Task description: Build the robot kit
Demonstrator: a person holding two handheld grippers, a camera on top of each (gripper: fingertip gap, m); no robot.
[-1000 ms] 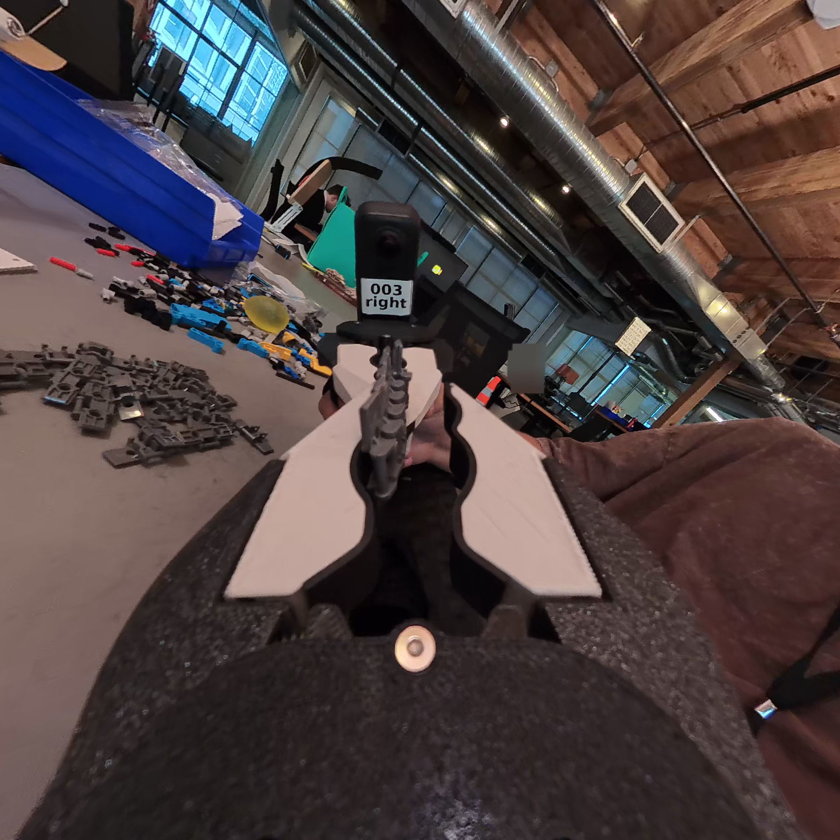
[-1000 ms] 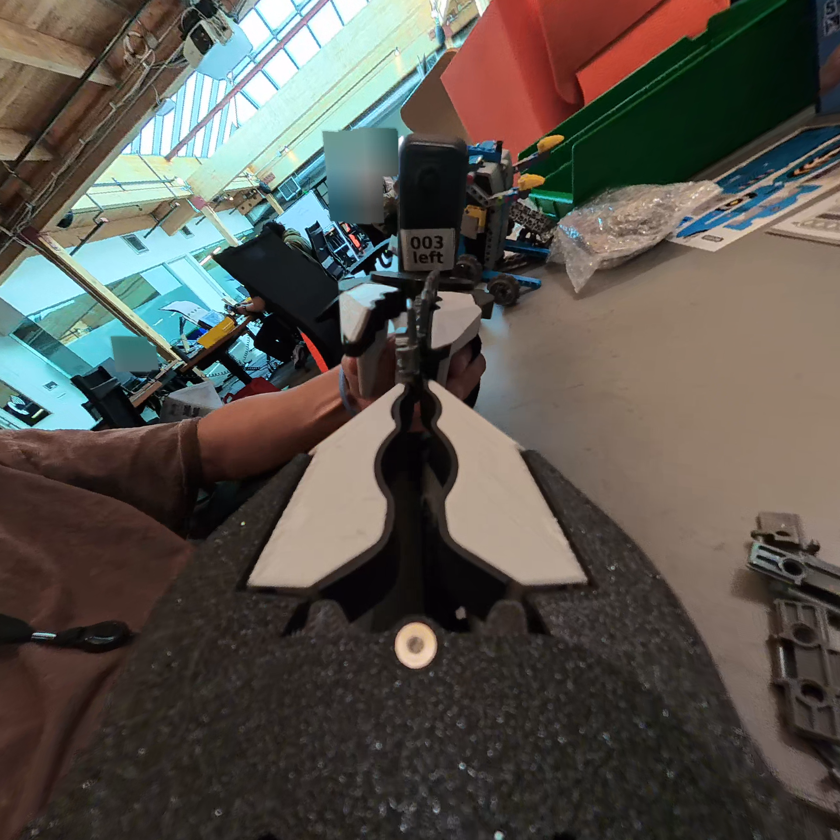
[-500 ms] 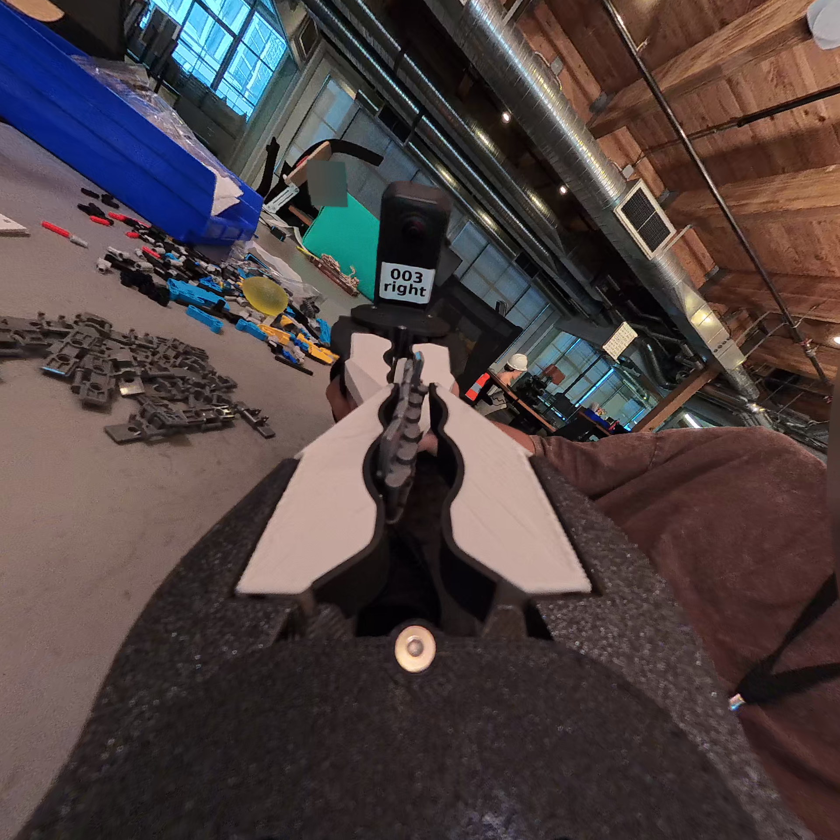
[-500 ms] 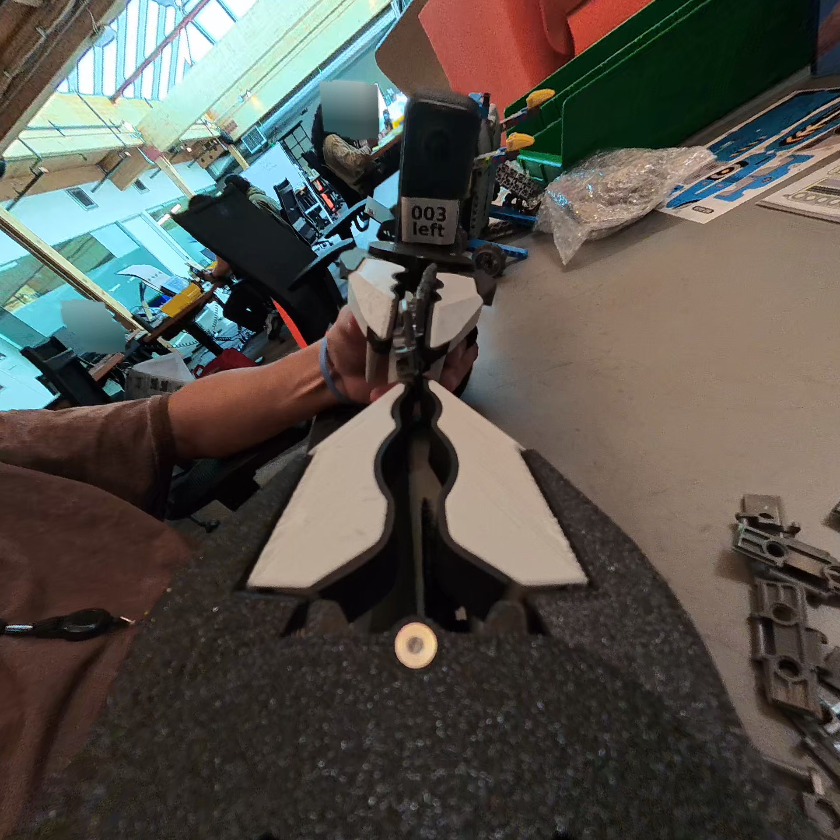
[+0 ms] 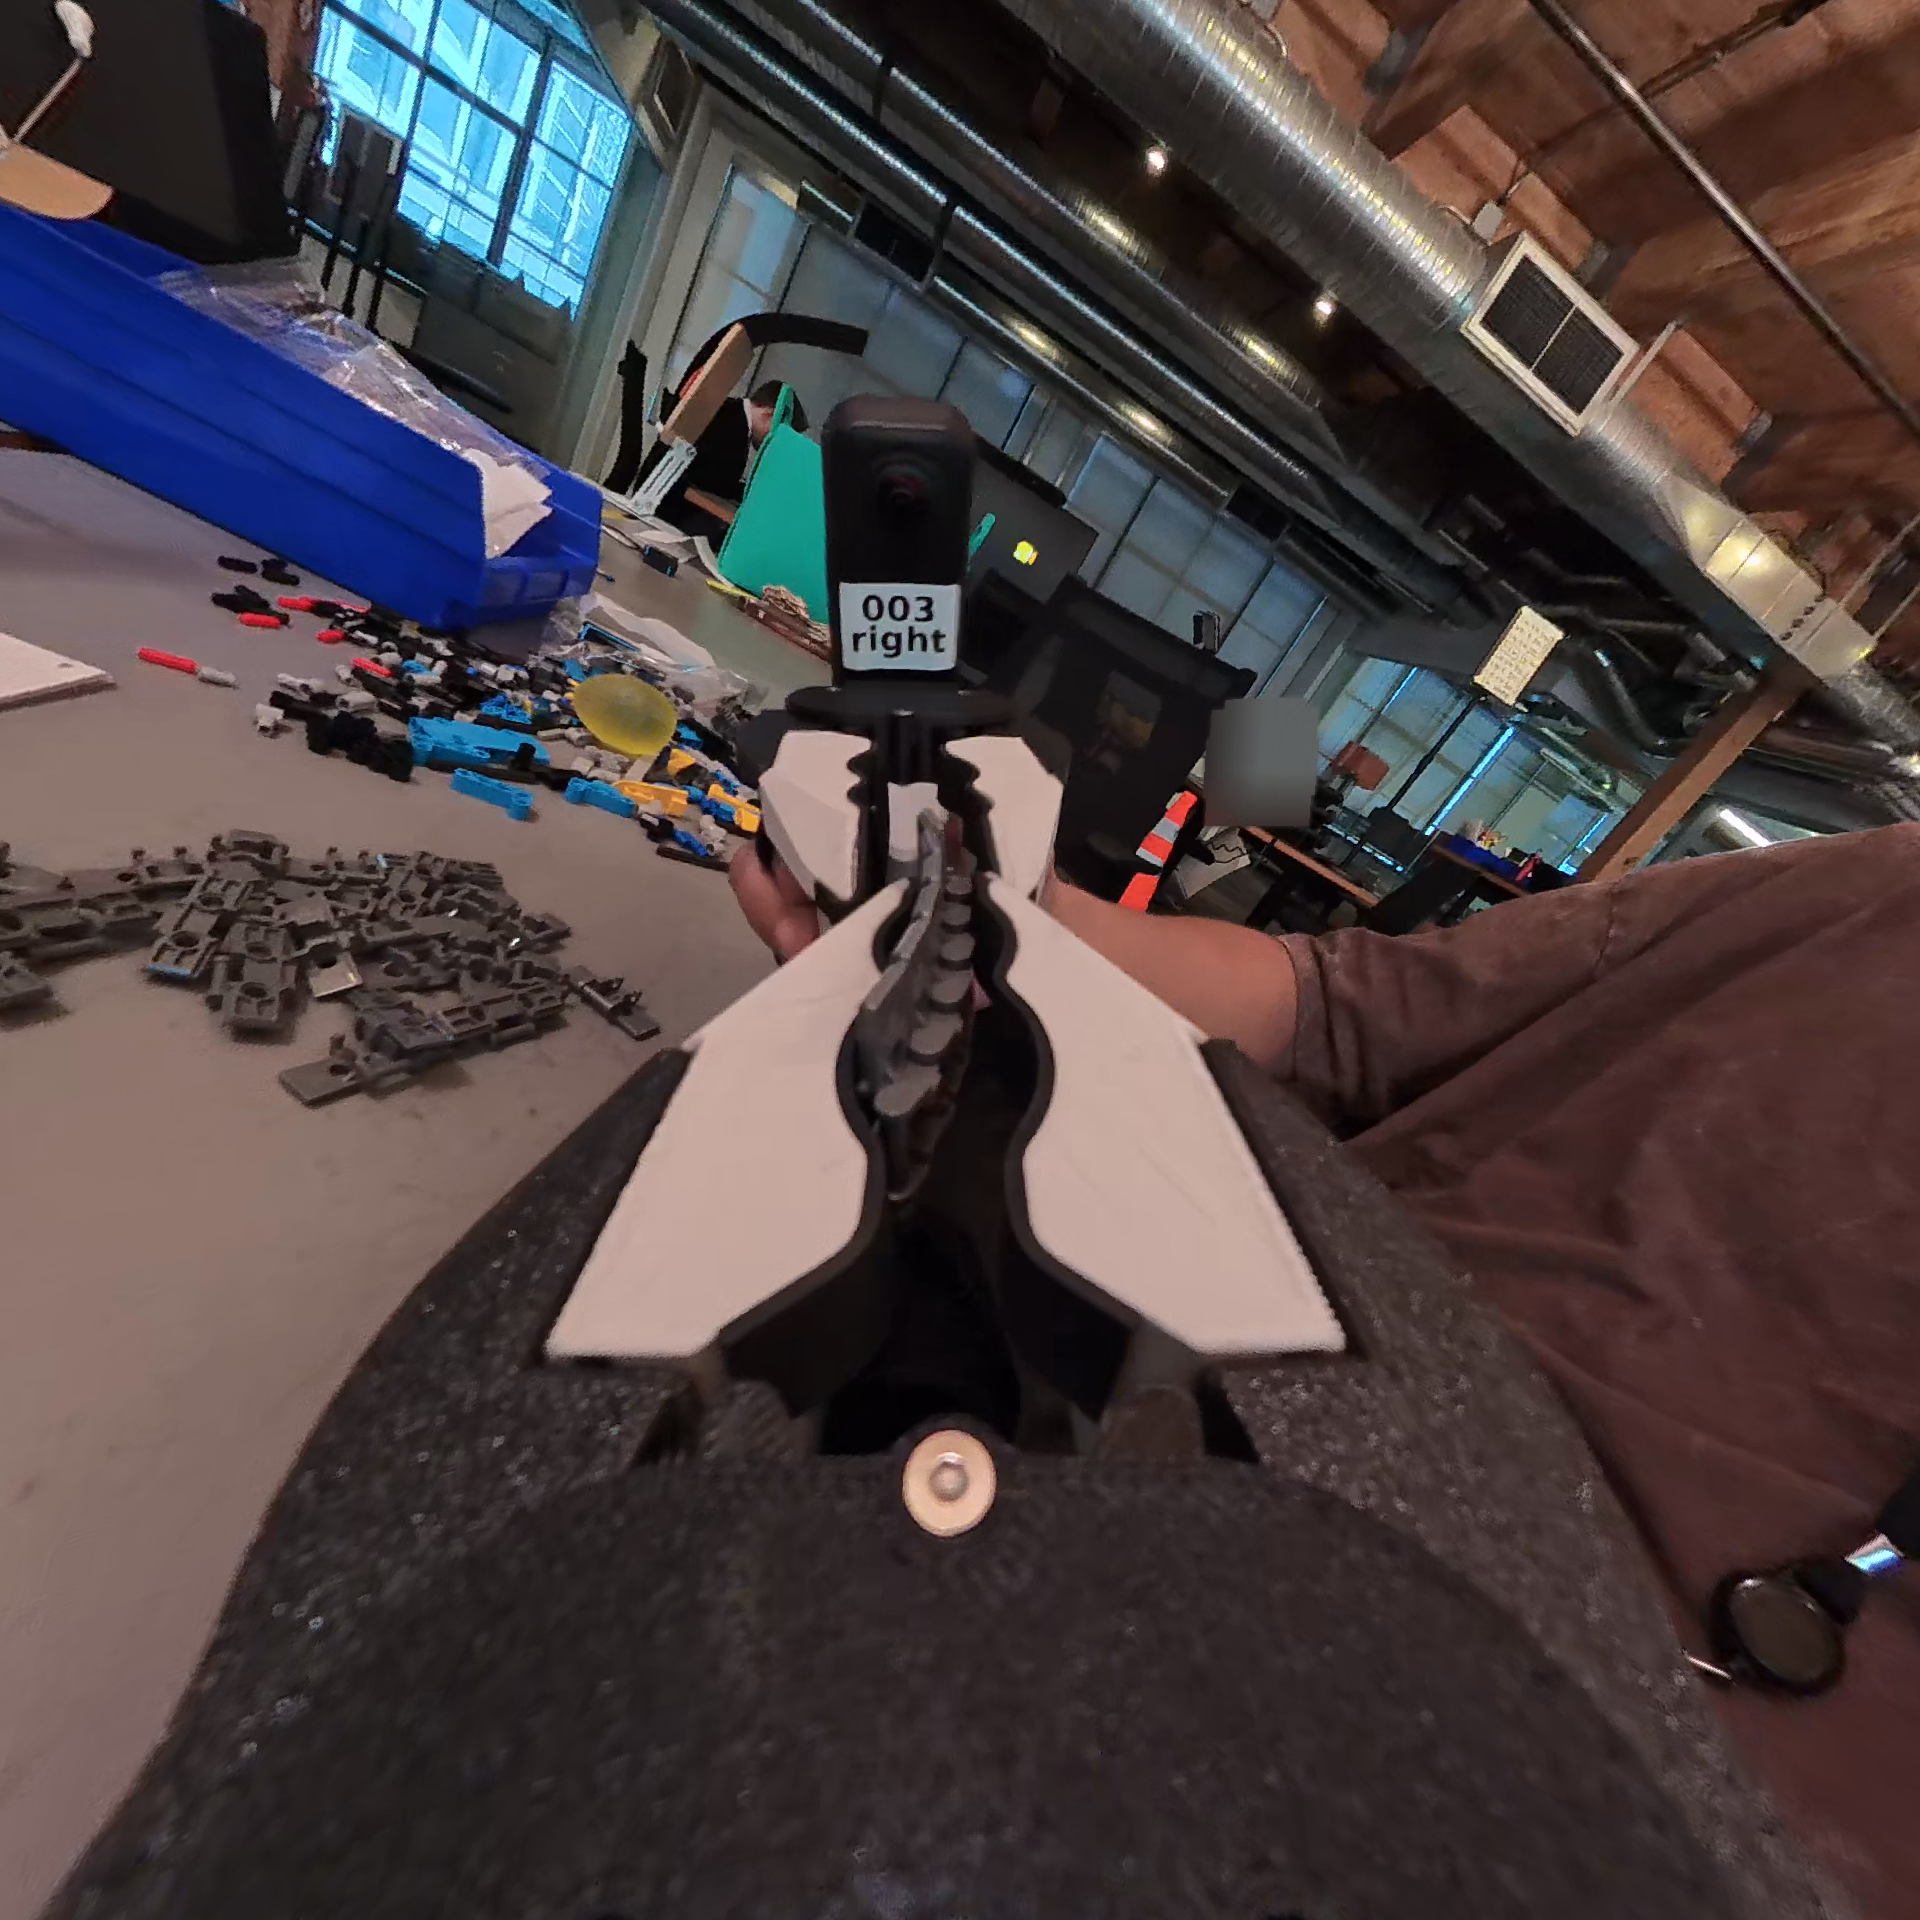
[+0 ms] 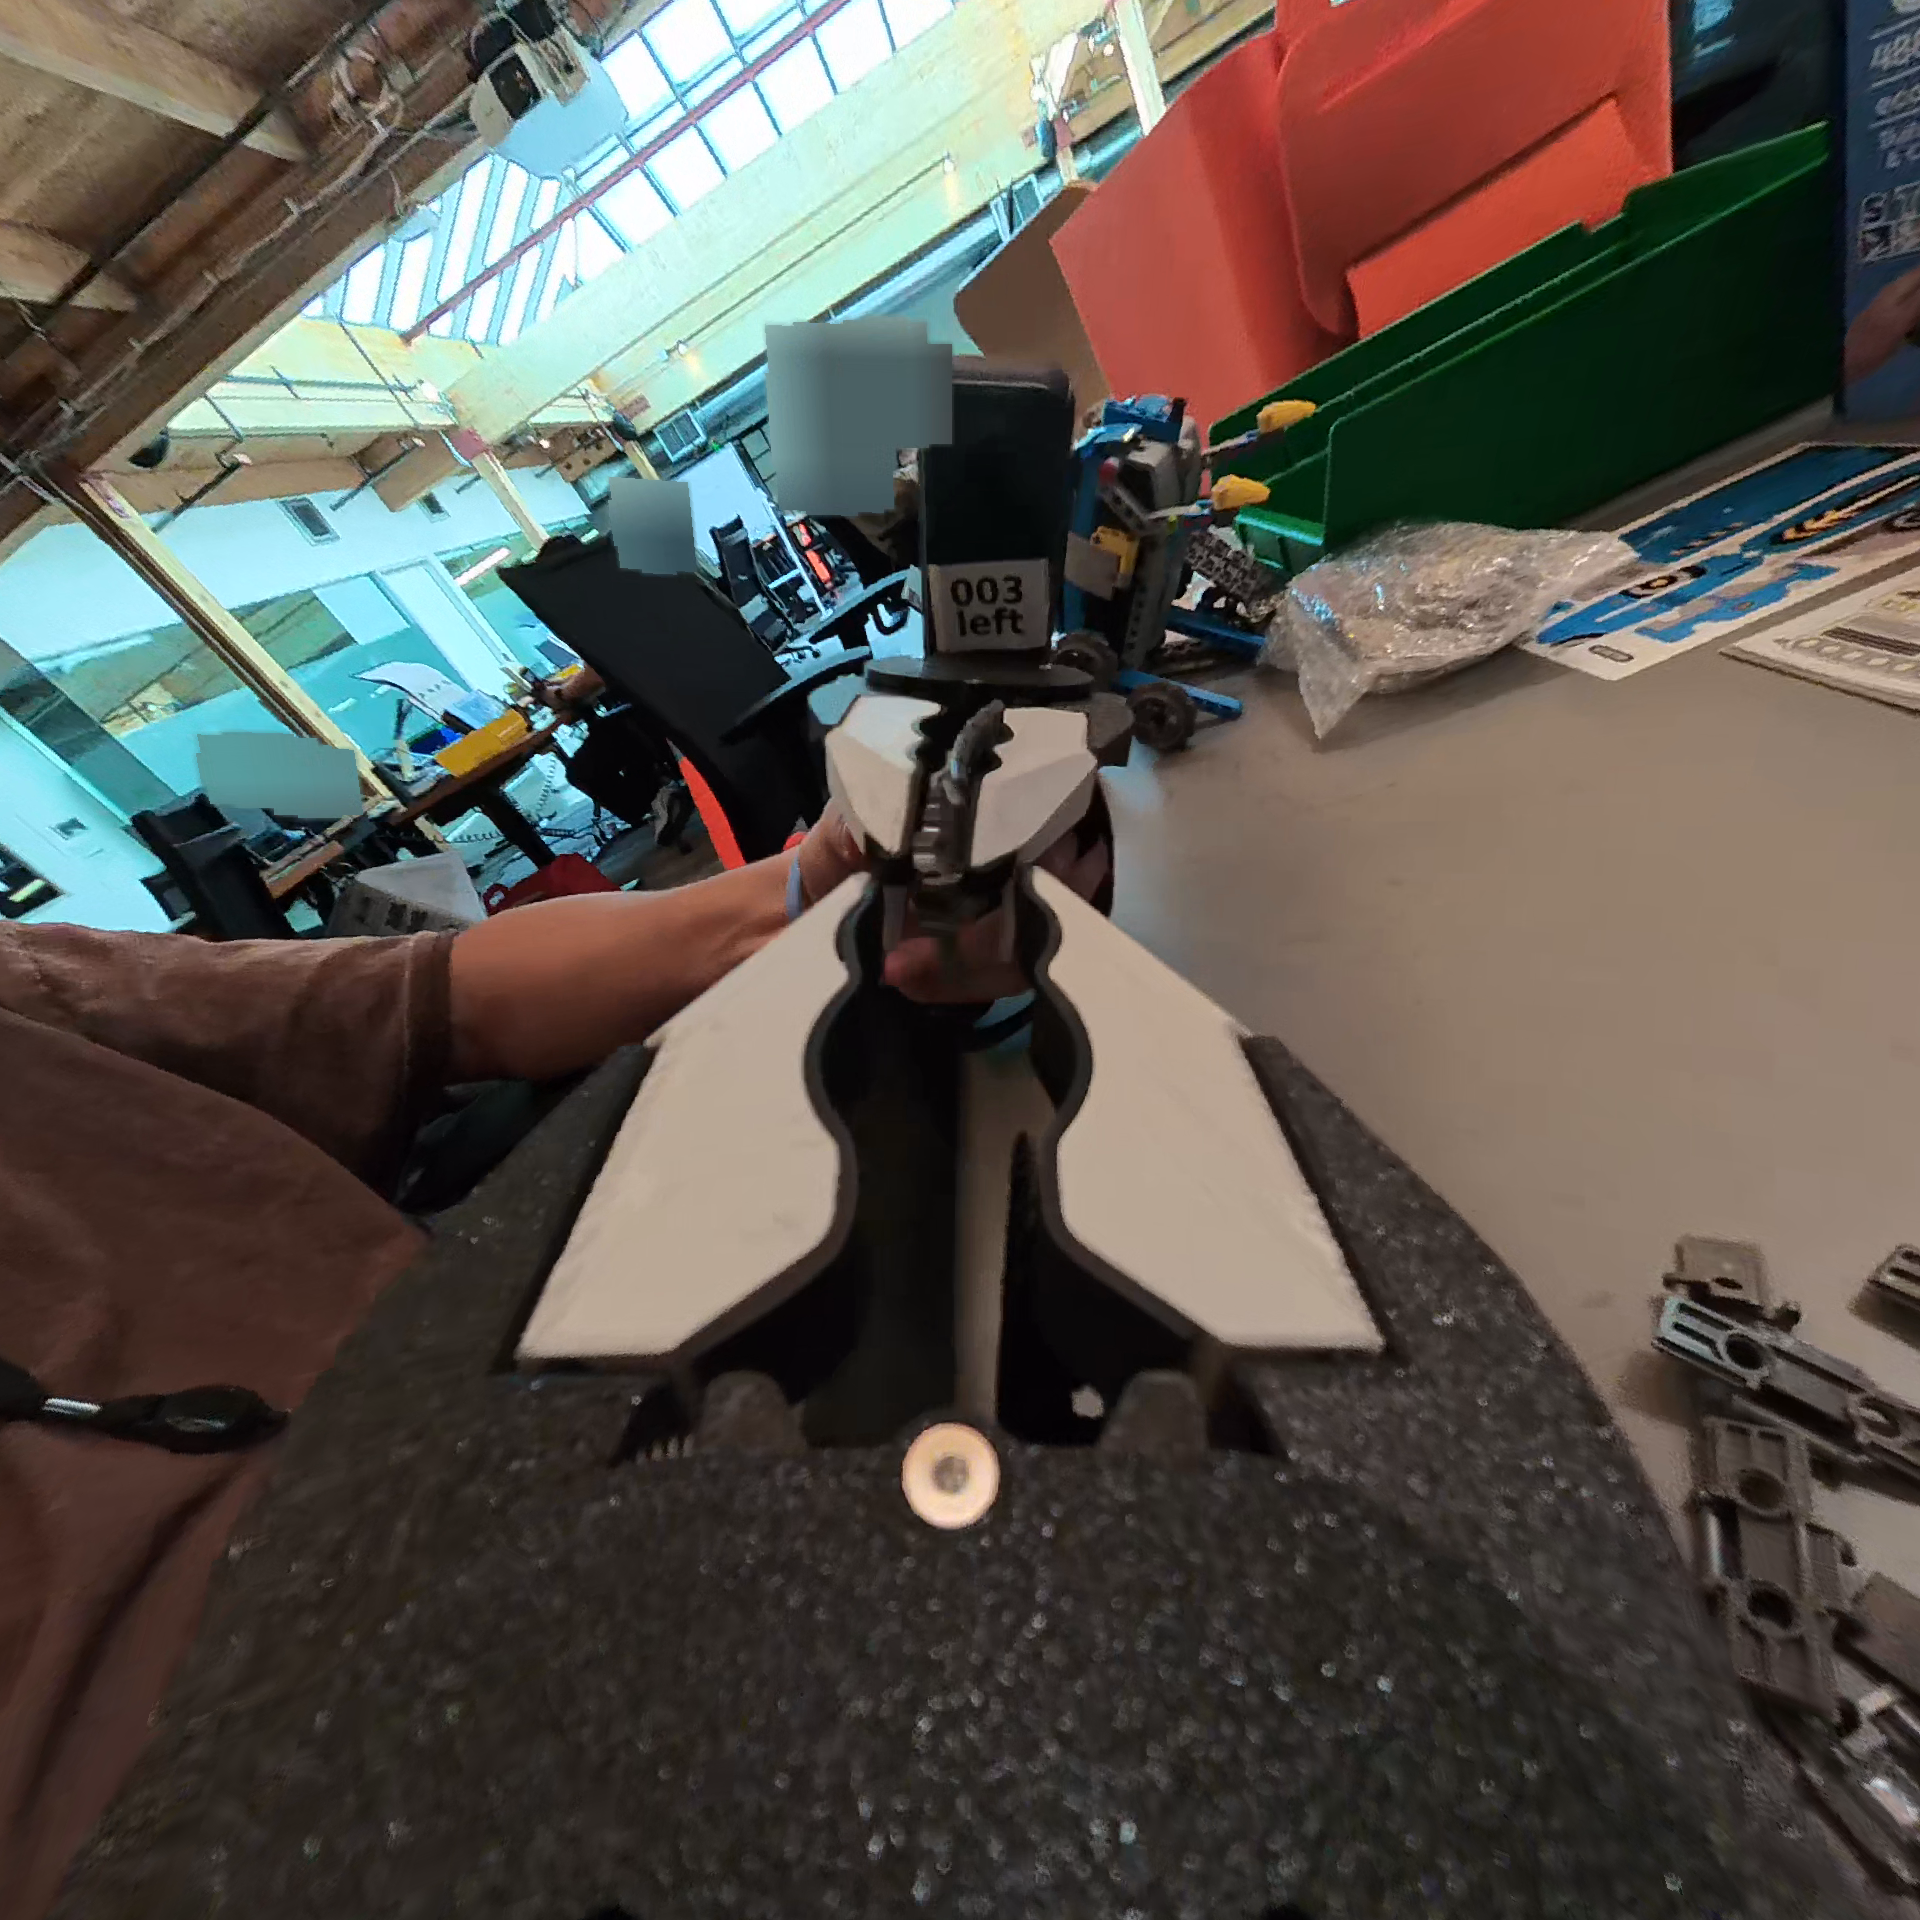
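The workshop room, with a ribbed silver ceiling duct point(image 5: 1299, 135), tilts differently than a second ago. On the grey worktop point(image 5: 208, 1299), the loose heap of grey plastic links point(image 5: 312, 956) lies unmoved. Above and beside that heap, the left tool point(image 5: 940, 904) still pinches the grey studded link strip point(image 5: 925, 997). The right tool point(image 6: 951, 894), previously pressed on the strip's other end, now stands slightly spread around it.

**Hidden, cropped and indistinct items**

Grey track strip point(image 5: 925, 997): lower end concealed between the left gripper point(image 5: 940, 914) fingers. Grey link pile point(image 5: 312, 945): cropped at 9 o'clock. Grey links point(image 6: 1787, 1455), right wrist view: cut off at 4 o'clock. Right gripper point(image 6: 951, 883): contact with the strip cannot be told.
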